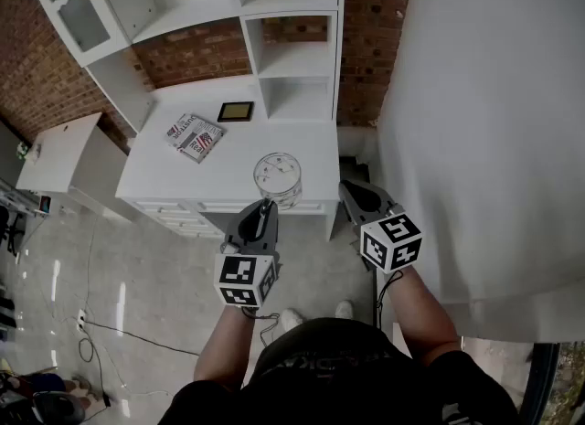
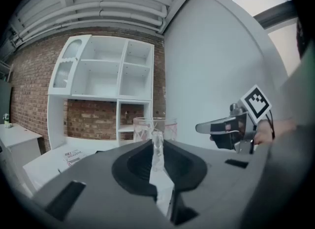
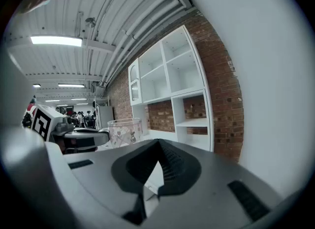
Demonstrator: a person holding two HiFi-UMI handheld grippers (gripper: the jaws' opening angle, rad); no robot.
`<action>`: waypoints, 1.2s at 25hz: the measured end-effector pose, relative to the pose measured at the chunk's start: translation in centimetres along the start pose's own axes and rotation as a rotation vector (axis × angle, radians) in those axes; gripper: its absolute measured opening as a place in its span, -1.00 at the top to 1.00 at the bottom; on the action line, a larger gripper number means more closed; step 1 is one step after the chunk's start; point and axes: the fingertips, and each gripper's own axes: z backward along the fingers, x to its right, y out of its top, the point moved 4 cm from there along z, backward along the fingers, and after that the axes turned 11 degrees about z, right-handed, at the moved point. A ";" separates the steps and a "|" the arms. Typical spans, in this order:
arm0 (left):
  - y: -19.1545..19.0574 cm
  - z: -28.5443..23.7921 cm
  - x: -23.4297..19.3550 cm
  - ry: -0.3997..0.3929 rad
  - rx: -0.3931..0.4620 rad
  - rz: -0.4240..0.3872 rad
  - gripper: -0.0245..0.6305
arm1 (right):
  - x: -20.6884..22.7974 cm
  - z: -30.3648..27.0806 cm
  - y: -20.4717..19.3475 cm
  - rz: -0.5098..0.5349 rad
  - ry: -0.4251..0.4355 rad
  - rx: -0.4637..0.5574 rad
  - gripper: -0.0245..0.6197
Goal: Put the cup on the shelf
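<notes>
Firmly pinched: glass cup at the counter's front edge

Print on the two booklets [image 1: 195, 136] lying left of the counter's [image 1: 164, 181] middle is too small to read. The clear glass cup [image 1: 277, 176], faintly patterned, is at the counter's front edge. Its near wall is clamped between the left gripper's [image 1: 266, 204] jaws. The right gripper [image 1: 351, 191] is just off the counter's front right corner, with its jaws pressed together on nothing. A small black frame [image 1: 236, 111] lies at the counter's back. Just beside it, the white shelf unit [image 1: 292, 58] rises from the counter against a brick wall [image 1: 192, 53].
</notes>
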 end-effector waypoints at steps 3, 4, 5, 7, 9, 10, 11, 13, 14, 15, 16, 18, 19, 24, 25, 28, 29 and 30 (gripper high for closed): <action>0.0 0.1 -0.1 -0.003 0.000 0.000 0.82 | -0.1 -0.1 0.1 0.002 -0.002 0.001 0.92; 0.0 0.1 -0.1 -0.004 -0.001 0.000 0.82 | -0.2 -0.1 0.1 0.002 -0.003 0.002 0.92; 0.0 0.2 -0.2 -0.004 -0.002 0.000 0.82 | -0.3 -0.1 0.2 0.003 -0.004 0.005 0.92; -0.1 0.3 -0.3 -0.005 -0.004 -0.001 0.82 | -0.4 -0.1 0.3 0.005 -0.007 0.011 0.92; -0.2 0.5 -0.5 -0.005 -0.005 -0.002 0.82 | -0.6 -0.2 0.2 0.011 -0.009 0.012 0.92; -0.2 0.5 -0.5 -0.006 -0.005 -0.003 0.82 | -0.7 -0.3 0.2 0.013 -0.010 0.011 0.92; -0.2 0.5 -0.6 -0.008 -0.005 -0.004 0.82 | -0.7 -0.3 0.2 0.014 -0.011 0.011 0.92; 0.0 0.6 -0.9 -0.011 -0.004 -0.007 0.82 | -0.8 -0.5 0.3 0.013 -0.015 0.011 0.92; 0.1 0.7 -1.0 -0.012 -0.003 -0.008 0.82 | -0.9 -0.6 0.4 0.013 -0.017 0.011 0.92; 0.2 0.8 -1.3 -0.013 -0.001 -0.008 0.82 | -1.1 -0.7 0.5 0.013 -0.019 0.010 0.92; 0.3 0.9 -1.5 -0.014 0.001 -0.008 0.82 | -1.3 -0.8 0.6 0.013 -0.020 0.009 0.92; 0.5 1.2 -1.9 -0.017 0.004 -0.008 0.82 | -1.6 -1.0 0.7 0.013 -0.025 0.007 0.92; 0.5 1.3 -2.1 -0.019 0.006 -0.008 0.82 | -1.8 -1.1 0.7 0.013 -0.028 0.007 0.92; 0.5 2.3 -3.6 -0.032 0.003 -0.009 0.82 | -3.2 -1.9 1.1 0.014 -0.041 0.006 0.92; 0.5 2.5 -3.9 -0.035 0.001 -0.009 0.82 | -3.6 -2.1 1.2 0.016 -0.043 0.003 0.92; 0.6 2.8 -4.9 -0.044 0.000 -0.010 0.82 | -4.5 -2.8 1.4 0.016 -0.048 -0.002 0.92; 0.7 2.9 -5.2 -0.047 0.000 -0.012 0.82 | -4.8 -3.1 1.5 0.015 -0.050 -0.001 0.92; 0.8 3.0 -5.6 -0.050 0.001 -0.011 0.82 | -5.0 -3.3 1.6 0.015 -0.052 0.000 0.92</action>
